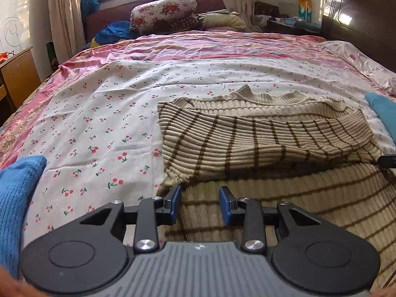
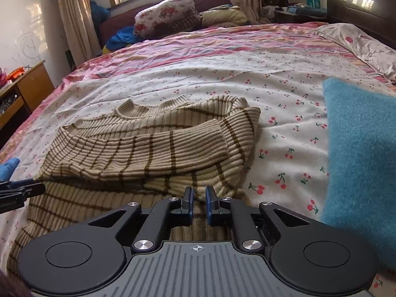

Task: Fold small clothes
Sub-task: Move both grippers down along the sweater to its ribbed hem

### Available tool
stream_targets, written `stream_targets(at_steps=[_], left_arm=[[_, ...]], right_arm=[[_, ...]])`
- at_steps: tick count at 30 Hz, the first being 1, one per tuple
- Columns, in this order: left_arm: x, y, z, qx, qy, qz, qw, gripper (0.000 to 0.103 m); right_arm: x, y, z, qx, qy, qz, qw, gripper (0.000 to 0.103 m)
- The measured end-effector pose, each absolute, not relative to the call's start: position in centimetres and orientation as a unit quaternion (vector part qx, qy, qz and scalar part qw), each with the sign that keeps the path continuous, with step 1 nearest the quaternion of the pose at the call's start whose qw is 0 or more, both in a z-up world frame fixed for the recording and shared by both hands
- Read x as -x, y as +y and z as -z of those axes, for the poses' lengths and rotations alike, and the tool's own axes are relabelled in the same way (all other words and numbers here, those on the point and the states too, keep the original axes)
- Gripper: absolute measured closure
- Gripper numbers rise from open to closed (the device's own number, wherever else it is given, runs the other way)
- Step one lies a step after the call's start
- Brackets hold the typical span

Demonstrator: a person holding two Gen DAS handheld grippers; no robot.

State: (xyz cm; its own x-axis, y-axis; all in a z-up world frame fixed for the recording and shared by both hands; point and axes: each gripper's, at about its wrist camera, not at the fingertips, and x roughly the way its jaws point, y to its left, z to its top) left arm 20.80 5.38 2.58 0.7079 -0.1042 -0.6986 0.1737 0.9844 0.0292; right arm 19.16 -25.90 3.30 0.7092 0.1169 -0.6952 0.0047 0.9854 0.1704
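A beige ribbed sweater with brown stripes (image 1: pixel 259 133) lies on the cherry-print sheet (image 1: pixel 99 113), both sleeves folded across its chest. Its near hem is raised off the bed and casts a shadow on the body. My left gripper (image 1: pixel 200 203) is at the hem's left corner, jaws moderately apart with bunched knit filling the gap. In the right wrist view the sweater (image 2: pixel 148 143) reaches my right gripper (image 2: pixel 199 200), whose pads sit nearly together, pinching the hem at its right corner. Each gripper also shows at the other view's edge: right gripper (image 1: pixel 387 161), left gripper (image 2: pixel 17 190).
Blue knit sleeves of the person frame the views: sleeve (image 1: pixel 19 210), sleeve (image 2: pixel 358 160). A pink striped quilt (image 1: pixel 210 47) covers the far bed, with a floral bundle (image 1: pixel 163 12) by the window. A wooden desk (image 1: pixel 17 74) stands left, a dark headboard (image 1: pixel 358 19) right.
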Motion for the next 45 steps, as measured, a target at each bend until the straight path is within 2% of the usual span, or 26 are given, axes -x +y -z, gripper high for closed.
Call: stream_targets(at_steps=[40, 45], left_arm=[[-8.7, 5.2, -2.0, -0.081, 0.419, 0.108, 0.898, 0.063], [-7.3, 5.1, -1.9, -0.090, 0.423, 0.110, 0.895, 0.063]], right_arm=[[-6.1, -26.2, -2.4, -0.076, 0.443, -0.048, 0.892, 0.087], [-5.2, -26.2, -2.2, -0.076, 0.449, -0.047, 0.889, 0.082]])
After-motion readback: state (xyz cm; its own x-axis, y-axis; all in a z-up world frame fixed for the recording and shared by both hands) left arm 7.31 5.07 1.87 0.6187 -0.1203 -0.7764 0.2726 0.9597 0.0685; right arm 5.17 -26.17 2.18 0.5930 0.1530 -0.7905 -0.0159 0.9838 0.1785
